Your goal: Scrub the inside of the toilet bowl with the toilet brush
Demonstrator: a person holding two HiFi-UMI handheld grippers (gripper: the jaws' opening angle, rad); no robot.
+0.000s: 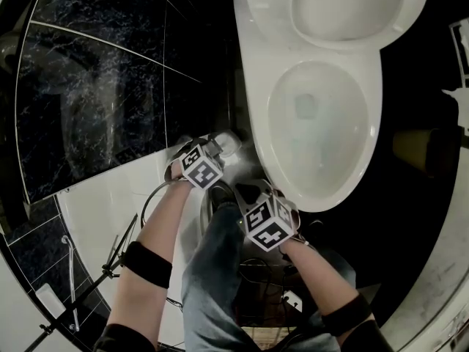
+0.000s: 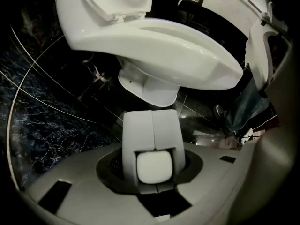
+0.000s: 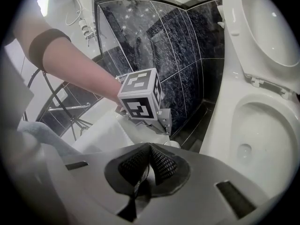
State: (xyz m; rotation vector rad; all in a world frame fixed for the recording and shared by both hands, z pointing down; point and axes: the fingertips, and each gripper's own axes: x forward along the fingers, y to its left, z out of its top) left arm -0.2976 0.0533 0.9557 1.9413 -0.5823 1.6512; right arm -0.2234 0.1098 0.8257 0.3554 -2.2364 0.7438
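White toilet brush handle [image 2: 150,130]: clamps it end-on between the pads of the left gripper [image 2: 152,170], low beside the toilet bowl [image 1: 258,116], outside its rim. Holds the right gripper [image 3: 149,165] closed and empty near the bowl's front.

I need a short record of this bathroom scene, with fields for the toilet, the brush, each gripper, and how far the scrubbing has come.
toilet bowl: white, open, no brush in it
lid: raised
brush handle: white, beside the bowl on the person's left, between the left gripper's jaws
left gripper: points down, jaws closed on the brush handle's sides
right gripper: shut, empty, near the bowl's front rim
scrubbing: not yet begun
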